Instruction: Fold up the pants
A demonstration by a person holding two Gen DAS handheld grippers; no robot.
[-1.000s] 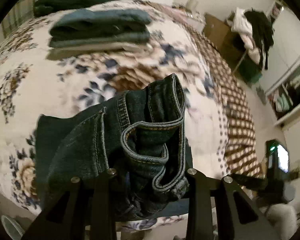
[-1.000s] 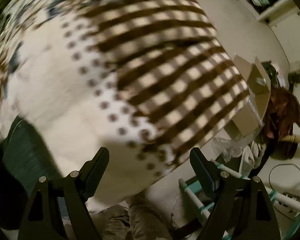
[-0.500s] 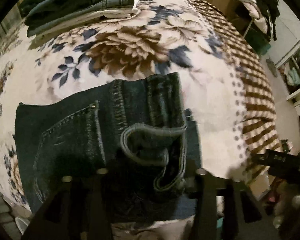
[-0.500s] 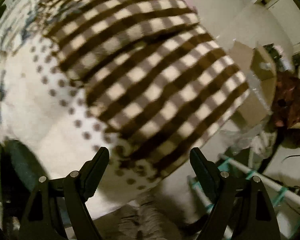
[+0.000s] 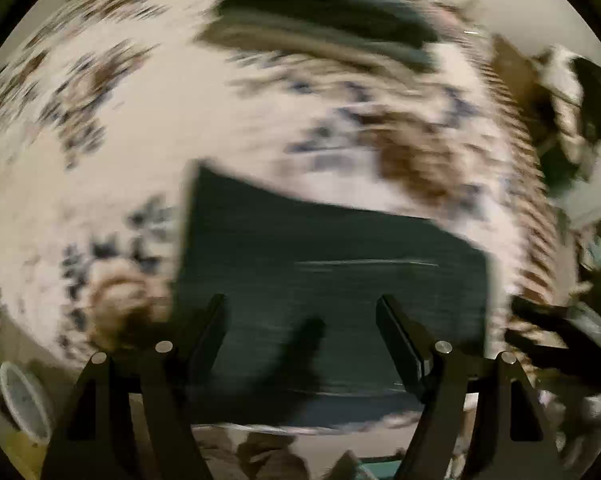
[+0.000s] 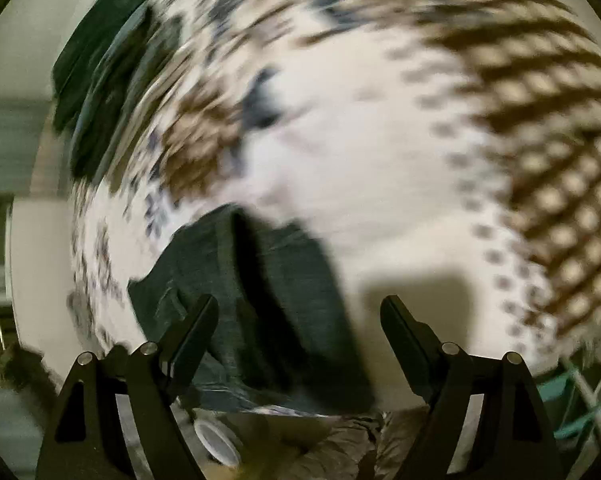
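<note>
Dark blue jeans (image 5: pixel 332 280) lie folded flat on the floral bedspread (image 5: pixel 148 128) near its front edge. Both views are motion-blurred. My left gripper (image 5: pixel 300 320) is open and empty, raised above the jeans. In the right wrist view the same jeans (image 6: pixel 260 288) lie at lower left. My right gripper (image 6: pixel 300 320) is open and empty, above the bed with its left finger over the jeans' edge.
A stack of folded pants (image 5: pixel 324 20) sits at the far side of the bed, also in the right wrist view (image 6: pixel 104 64). The bedspread turns brown-checked at the right (image 6: pixel 548 120). A white round container (image 5: pixel 24 404) stands on the floor. Clothes hang at the far right (image 5: pixel 580 96).
My left gripper let go of the bunched denim and opened; the jeans now lie flat. The left gripper pulled back and up. My right gripper swung left, bringing the jeans into its view.
</note>
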